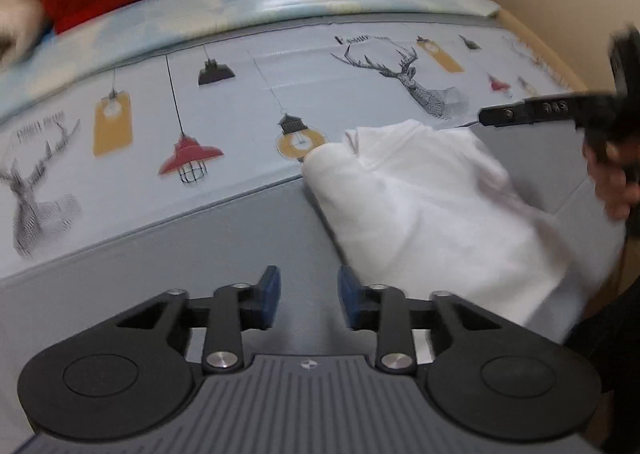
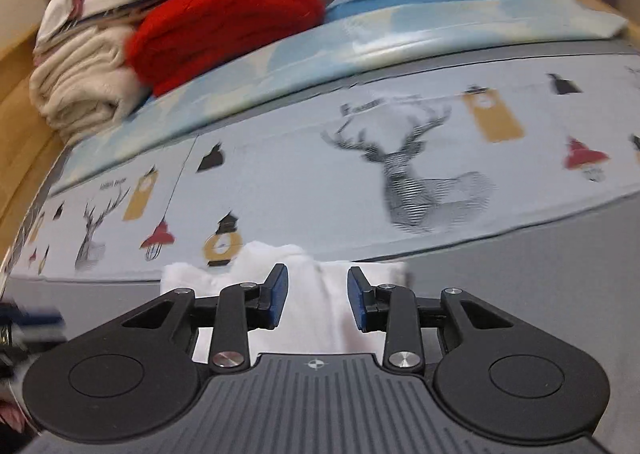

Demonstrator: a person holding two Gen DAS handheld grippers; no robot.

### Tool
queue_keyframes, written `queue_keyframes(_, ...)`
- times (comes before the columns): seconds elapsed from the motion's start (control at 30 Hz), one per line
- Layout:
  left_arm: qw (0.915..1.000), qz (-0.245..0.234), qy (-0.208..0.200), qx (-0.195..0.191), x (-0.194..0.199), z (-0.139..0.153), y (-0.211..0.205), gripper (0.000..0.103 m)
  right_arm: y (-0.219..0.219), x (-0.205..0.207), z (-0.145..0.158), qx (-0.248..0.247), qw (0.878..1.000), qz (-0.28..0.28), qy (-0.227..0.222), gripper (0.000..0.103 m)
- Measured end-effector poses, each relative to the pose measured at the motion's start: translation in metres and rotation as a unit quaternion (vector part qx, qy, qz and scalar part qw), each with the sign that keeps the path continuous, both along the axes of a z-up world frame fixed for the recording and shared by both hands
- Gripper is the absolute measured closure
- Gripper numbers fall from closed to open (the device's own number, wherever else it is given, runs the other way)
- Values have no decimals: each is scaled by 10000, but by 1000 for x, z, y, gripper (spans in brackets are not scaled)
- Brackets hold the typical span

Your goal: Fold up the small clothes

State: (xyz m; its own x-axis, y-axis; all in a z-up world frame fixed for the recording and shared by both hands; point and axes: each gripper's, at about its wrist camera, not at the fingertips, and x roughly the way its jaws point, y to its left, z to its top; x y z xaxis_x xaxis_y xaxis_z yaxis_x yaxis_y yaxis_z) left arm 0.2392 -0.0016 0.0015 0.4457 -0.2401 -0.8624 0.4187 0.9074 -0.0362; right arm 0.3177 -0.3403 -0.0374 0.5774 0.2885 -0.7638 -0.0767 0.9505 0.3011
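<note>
**Over the grey mat, both grippers empty**

Between our left gripper's [image 1: 308,302] blue pads [image 1: 270,296] we see only bare grey mat [image 1: 200,254]; the jaws stand partly apart and grip nothing. The white garment [image 1: 440,205] lies just to the right of them, and its nearest edge runs behind the right-hand pad; whether they touch we cannot tell.

Our right gripper [image 2: 318,298] is likewise partly parted. White cloth [image 2: 308,294] shows in the gap between its pads [image 2: 280,294], but the pads do not press on it, so we count it as lying below, not held. In the left wrist view the same gripper [image 1: 496,117] reaches in from the right edge, a hand [image 1: 612,181] on its grip, with its tip over the garment's far side.

The garment sits folded and bunched on the grey mat, its far end lapping onto the pale printed cloth [image 1: 240,93] that bears deer heads and hanging lamps. One rolled part points toward a yellow lamp print [image 1: 298,141].

Farther back, a light blue sheet [image 2: 360,37] runs across the surface. At the far left corner a red knit [image 2: 224,17] rests against a stack of cream and white folded cloth [image 2: 80,85]. A wooden rim [image 2: 16,93] borders the left side. Both views are somewhat blurred.
</note>
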Motion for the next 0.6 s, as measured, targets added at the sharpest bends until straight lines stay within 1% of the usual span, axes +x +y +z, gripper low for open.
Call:
queue_keyframes(0.03,9997,-129,-197,17,1,2,-5,69,6,6,-6,-104,9998,127,58,67)
queue_keyframes(0.07,9996,-183,-210,-50,3,2,-7,69,11,14,-14,-212,9994,196,175,66)
queue_keyframes(0.1,9997,-163,-105,-125,7,-1,-7,69,14,21,-21,-246,9990,208,299,64)
queue_keyframes(0.13,9998,-113,7,-140,10,-6,-7,69,15,27,-30,-214,9986,214,432,61)
queue_keyframes(0.17,9999,-88,93,-102,13,-10,-9,69,17,31,-37,-166,9980,235,562,60)
queue_keyframes(0.23,9999,-114,77,-45,17,-14,-11,69,22,37,-50,-202,9966,261,756,60)
queue_keyframes(0.27,9999,-111,66,-86,19,-14,-13,69,25,39,-53,-172,9961,288,818,65)
queue_keyframes(0.3,9998,-89,77,-154,22,-13,-13,69,27,41,-55,-107,9958,337,847,77)
queue_keyframes(0.33,9997,-60,81,-227,23,-15,-13,69,29,42,-53,-93,9963,361,772,100)
queue_keyframes(0.4,9992,-21,48,-386,26,-16,-15,69,29,39,-40,-45,9989,264,388,101)
queue_keyframes(0.47,9987,-6,13,-503,30,-15,-19,69,20,36,-31,-66,9999,8,124,101)
queue_keyframes(0.5,9985,0,6,-552,32,-15,-22,69,15,35,-32,-118,9998,-120,118,101)
queue_keyframes(0.6,9979,24,29,-649,37,-18,-33,69,7,31,-43,-392,9983,-192,396,100)
